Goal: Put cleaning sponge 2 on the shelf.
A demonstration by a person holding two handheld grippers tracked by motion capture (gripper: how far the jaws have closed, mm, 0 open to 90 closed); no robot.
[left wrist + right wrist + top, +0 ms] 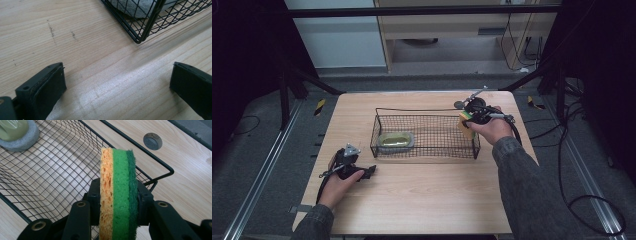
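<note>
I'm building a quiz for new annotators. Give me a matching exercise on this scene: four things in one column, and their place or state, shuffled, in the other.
Things:
1. sponge
2. left gripper
3. wire basket
4. grey dish

Place or state:
A. open, low over the bare table, near the basket's corner
B. lying inside the basket at its left end
C. clamped on edge in the right gripper
D. standing in the middle of the table

Pairs: 1-C, 2-A, 3-D, 4-B

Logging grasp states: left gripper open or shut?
Open. In the left gripper view the left gripper has its jaws wide apart, bare table between them, holding nothing.
</note>
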